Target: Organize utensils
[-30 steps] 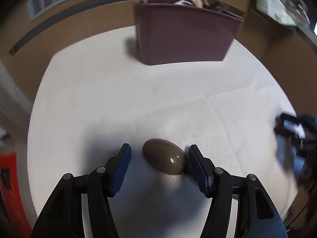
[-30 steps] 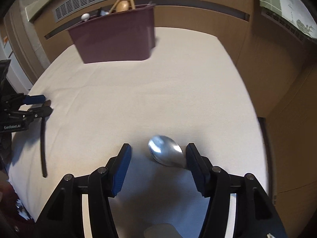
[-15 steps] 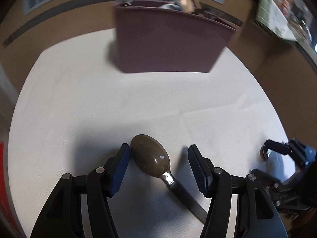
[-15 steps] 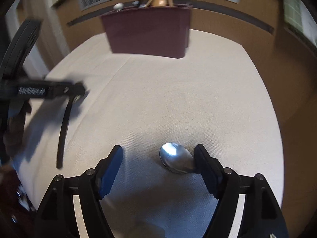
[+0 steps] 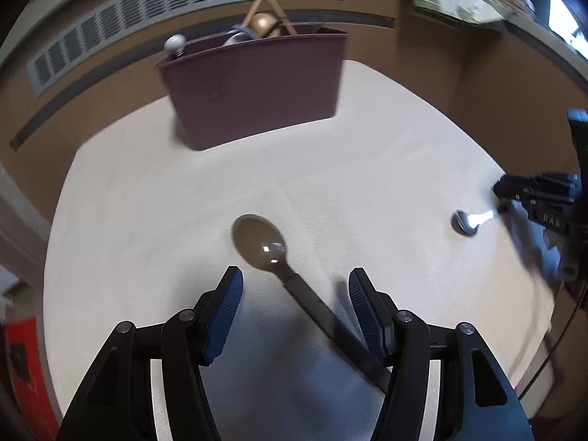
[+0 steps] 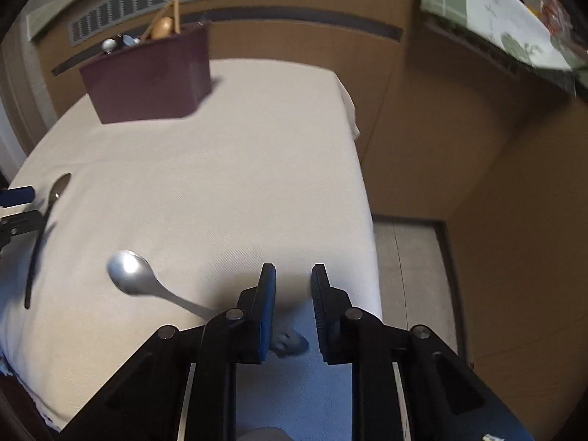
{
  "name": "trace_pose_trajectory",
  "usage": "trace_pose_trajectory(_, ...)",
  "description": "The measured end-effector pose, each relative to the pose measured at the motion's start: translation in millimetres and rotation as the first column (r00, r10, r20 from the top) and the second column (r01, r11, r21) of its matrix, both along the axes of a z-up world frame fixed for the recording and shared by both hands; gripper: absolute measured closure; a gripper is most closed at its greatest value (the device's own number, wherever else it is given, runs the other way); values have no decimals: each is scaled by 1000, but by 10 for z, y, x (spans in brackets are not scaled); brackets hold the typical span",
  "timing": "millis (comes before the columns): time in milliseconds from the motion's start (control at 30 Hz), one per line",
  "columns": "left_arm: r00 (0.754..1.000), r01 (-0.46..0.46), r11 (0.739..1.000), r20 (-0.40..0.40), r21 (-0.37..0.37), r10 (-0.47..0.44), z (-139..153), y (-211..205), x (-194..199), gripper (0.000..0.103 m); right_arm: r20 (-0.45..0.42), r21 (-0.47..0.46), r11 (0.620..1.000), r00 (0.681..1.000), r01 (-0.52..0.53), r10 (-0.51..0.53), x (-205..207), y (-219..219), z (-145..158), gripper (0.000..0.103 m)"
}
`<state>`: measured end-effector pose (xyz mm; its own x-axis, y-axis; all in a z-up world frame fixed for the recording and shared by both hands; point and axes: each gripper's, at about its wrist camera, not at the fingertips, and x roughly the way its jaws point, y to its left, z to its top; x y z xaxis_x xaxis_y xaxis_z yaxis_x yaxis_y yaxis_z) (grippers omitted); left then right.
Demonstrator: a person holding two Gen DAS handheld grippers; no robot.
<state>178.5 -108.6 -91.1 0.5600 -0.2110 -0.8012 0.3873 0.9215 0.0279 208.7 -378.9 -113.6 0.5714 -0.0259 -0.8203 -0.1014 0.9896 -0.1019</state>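
Observation:
A dark brown spoon [image 5: 261, 242] lies on the white tablecloth [image 5: 147, 202], its handle running back between the fingers of my open left gripper [image 5: 296, 286]. The spoon also shows at the left in the right wrist view [image 6: 55, 198]. A silver spoon [image 6: 128, 275] lies to the left of my right gripper [image 6: 294, 279]; its handle end [image 6: 290, 341] lies between the fingers. The jaws are narrowed and I cannot tell if they grip the handle. The silver spoon shows far right in the left wrist view [image 5: 466, 220]. A maroon bin [image 5: 253, 84] holding utensils stands at the back.
The table's right edge [image 6: 364, 198] drops to the floor beside brown walls. A wall vent [image 5: 183, 11] runs behind the bin. A red object [image 5: 22, 367] sits low at the left.
The right gripper's jaws have narrowed and it has swung right, so the silver spoon's bowl now lies left of it. The left gripper has drawn back along the brown spoon's handle.

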Motion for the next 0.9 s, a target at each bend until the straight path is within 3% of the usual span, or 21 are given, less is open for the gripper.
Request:
trace_pose_trajectory(100,999,45,996,27,75,-47,-93,-148,-115,43,-8,12,1000,1000,-21,21,-140,43,-1,82)
trace_pose_trajectory(167,997,66,992,24,106,-69,-144,-148,-159,43,-44,67,996,998,-51,54,-227,110,6,80)
trace_pose_trajectory(233,997,69,991,36,118,-74,-125,-114,-187,43,-73,153,982,990,-109,121,-339,225,21,71)
trace_pose_trajectory(300,998,50,990,36,131,-55,-108,-5,-188,43,-65,210,961,978,-178,196,-467,415,59,70)
trace_pose_trajectory(433,1000,-21,992,18,128,19,-85,360,-170,42,-33,165,953,965,-253,262,-514,672,51,69)
trace_pose_trajectory(533,996,-86,992,-8,88,87,-42,568,-81,42,-13,89,973,977,-211,213,-359,791,25,69)
trace_pose_trajectory(600,992,-118,993,-50,8,118,-4,715,-40,42,0,55,984,985,-171,171,-222,809,12,68)
trace_pose_trajectory(767,981,-175,979,-109,-105,163,73,778,170,42,16,63,989,991,-136,135,-94,781,8,65)
trace_pose_trajectory(833,980,-181,978,-103,-107,170,65,703,263,43,22,58,989,990,-137,136,-79,789,12,78)
trace_pose_trajectory(900,979,-184,977,-109,-106,173,47,635,369,44,38,34,990,990,-138,137,-99,805,32,78)
